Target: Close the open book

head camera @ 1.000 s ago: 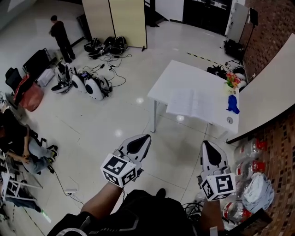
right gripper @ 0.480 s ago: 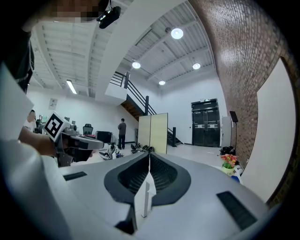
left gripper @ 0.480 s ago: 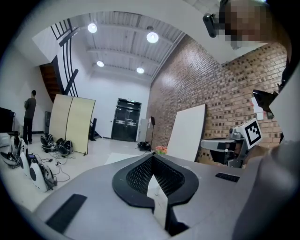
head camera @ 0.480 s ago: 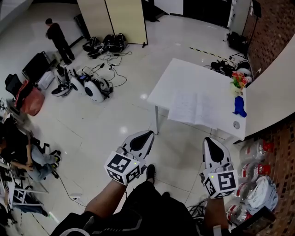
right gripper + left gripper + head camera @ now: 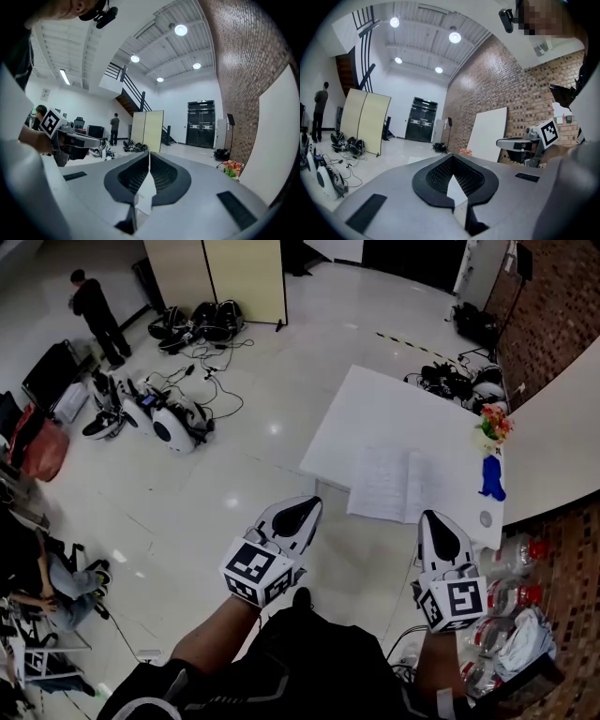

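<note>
Black ribbed pads (image 5: 436,176) line the jaws of my left gripper (image 5: 307,505); the tips meet, with nothing between them. My right gripper (image 5: 434,518) is clenched the same way and holds nothing. Both shells are smooth grey plastic tapering to a point, and each carries a cube of square markers. The open book (image 5: 410,486) lies flat, pale pages up, on the white rectangular table (image 5: 370,418), ahead of both grippers and apart from them. The floor (image 5: 234,465) is glossy pale tile.
</note>
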`<state>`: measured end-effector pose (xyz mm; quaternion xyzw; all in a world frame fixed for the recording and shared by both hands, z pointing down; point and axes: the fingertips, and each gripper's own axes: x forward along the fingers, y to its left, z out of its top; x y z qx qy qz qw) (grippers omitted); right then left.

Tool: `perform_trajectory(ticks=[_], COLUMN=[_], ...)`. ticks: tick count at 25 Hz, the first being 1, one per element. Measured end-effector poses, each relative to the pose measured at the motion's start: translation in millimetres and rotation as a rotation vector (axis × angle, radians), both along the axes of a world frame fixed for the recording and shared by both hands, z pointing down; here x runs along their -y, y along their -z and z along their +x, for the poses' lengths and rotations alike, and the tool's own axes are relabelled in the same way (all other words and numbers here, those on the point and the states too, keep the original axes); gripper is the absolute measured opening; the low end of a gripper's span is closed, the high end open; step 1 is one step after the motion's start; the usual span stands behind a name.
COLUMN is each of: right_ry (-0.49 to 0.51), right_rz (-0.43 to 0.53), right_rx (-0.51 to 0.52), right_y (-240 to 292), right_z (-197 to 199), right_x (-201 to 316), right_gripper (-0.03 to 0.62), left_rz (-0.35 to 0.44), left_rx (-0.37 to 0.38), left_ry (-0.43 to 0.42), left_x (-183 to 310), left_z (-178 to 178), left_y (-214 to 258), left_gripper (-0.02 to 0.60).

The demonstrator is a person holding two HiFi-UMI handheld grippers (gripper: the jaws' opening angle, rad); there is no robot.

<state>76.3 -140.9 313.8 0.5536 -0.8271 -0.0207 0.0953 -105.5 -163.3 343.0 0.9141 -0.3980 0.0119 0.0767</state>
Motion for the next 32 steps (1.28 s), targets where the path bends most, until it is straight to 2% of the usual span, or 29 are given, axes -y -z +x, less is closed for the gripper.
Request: perform_trajectory(ticks=[5, 12, 17, 20, 23, 26, 29, 32], right_ry=[0.023, 0.096, 0.217, 0.287, 0.372, 0.462, 0.51, 0.523], right_rz=[-0.028, -0.117, -0.215, -0.264, -0.34, -0.405, -0.421, -0.408], right_rx=[-0.05, -0.132, -0.288, -0.41, -0.545, -0.647, -0.74, -0.791], right_y=[-14, -56, -112, -159, -217, -272, -309, -331], right_z=[-22, -29, -38, -47, -58, -68, -75, -81], right_x=[37, 80, 102, 110, 112, 108, 106, 112], right_gripper=[0.003, 0.006, 0.071, 0.081, 0.104, 0.104, 0.104, 0.104], left_rz=[-0.025, -0.111, -0.209, -0.28, -0.382, -0.483, -0.545, -0.553], left_rx=[0.016, 0.056, 0.102, 0.13, 0.176, 0.188, 0.2, 0.252], left_ry=[-0.014, 0.019, 0.074, 0.08, 0.087, 0.109, 0.116, 0.102], left_x=[40, 73, 90, 95, 94, 90, 82, 78], left_z=[-8, 4, 12, 18, 19, 18, 19, 18], left_y=[-18, -66, -115, -156, -207, -246, -273, -293], left_gripper=[0.001, 0.002, 0.002, 0.002, 0.009, 0.009, 0.009, 0.009])
